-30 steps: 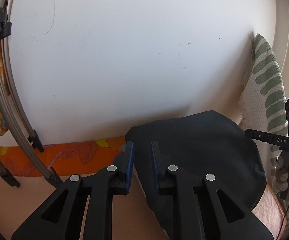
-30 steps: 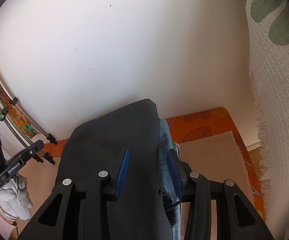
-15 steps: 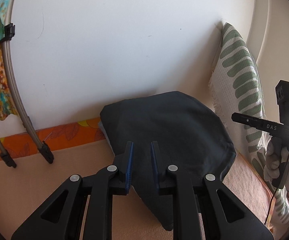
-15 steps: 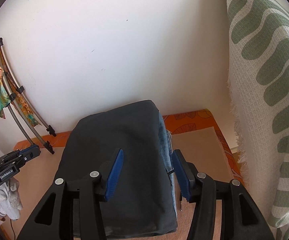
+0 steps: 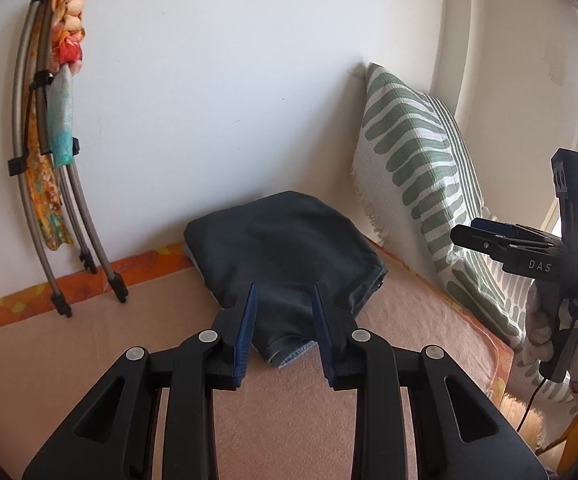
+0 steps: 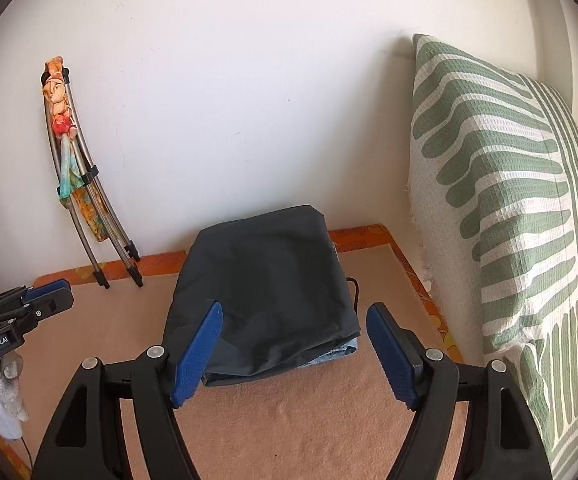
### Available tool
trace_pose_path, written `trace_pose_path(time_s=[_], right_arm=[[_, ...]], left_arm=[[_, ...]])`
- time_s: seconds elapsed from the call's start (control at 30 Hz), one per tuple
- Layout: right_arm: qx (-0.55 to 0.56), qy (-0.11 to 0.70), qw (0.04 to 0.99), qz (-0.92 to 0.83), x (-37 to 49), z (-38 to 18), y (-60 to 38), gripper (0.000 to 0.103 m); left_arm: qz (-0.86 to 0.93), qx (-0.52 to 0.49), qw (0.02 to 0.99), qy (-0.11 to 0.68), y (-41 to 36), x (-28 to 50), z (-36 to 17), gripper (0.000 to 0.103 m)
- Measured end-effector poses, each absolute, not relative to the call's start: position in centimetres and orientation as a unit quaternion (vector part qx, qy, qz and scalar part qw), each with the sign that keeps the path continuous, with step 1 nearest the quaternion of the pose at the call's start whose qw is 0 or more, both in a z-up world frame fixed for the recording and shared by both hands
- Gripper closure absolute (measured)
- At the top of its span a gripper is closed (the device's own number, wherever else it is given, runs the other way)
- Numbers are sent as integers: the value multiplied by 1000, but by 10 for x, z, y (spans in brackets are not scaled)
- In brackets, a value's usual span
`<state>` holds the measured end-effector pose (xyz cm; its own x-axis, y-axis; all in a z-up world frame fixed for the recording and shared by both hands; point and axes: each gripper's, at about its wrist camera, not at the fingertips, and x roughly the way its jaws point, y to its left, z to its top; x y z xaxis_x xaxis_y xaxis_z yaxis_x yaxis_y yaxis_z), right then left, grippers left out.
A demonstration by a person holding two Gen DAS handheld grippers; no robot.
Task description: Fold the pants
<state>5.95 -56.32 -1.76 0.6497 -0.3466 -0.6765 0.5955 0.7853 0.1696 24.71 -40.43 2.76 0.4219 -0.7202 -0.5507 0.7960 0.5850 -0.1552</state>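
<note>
The folded dark pants (image 6: 265, 288) lie mid-frame on the peach blanket (image 6: 289, 412) against the white wall. Both the left gripper (image 5: 283, 320) and right gripper (image 6: 295, 348) have just been opening — jaws spread, gripping nothing.

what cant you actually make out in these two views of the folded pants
- Blue garment under the dark pants: both views, only an edge peeks out.
- Black cord: right wrist view, its ends run under the pants.
- Gloved hand holding the right gripper: left wrist view, cut off by the edge.
</note>
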Motion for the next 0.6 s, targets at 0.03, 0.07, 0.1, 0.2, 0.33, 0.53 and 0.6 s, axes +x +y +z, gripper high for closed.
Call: trace_pose_path(time_s=[0.03,0.07,0.1,0.2,0.33,0.53,0.6], right_arm=[[187,322,889,-267,53,-10,-554,22],[179,320,890,-270,48,-2,-544,21],[172,317,892,-272,43,4,-534,19],[145,306,899,-279,30,23,-503,15],[105,273,909,-296,12,44,-460,0],[75,249,916,-304,-2,60,-409,0],[78,249,918,-300,-3,58,-397,0]], left_arm=[[-451,65,841,291,-399,240,32,76],[-452,63,842,288,-393,232,36,76],[-455,59,842,285,-387,225,41,73],[-457,39,846,272,-362,204,52,48],[-457,28,849,264,-333,181,58,39],[-433,15,861,267,-295,157,59,29],[-426,8,864,268,-282,148,56,24]])
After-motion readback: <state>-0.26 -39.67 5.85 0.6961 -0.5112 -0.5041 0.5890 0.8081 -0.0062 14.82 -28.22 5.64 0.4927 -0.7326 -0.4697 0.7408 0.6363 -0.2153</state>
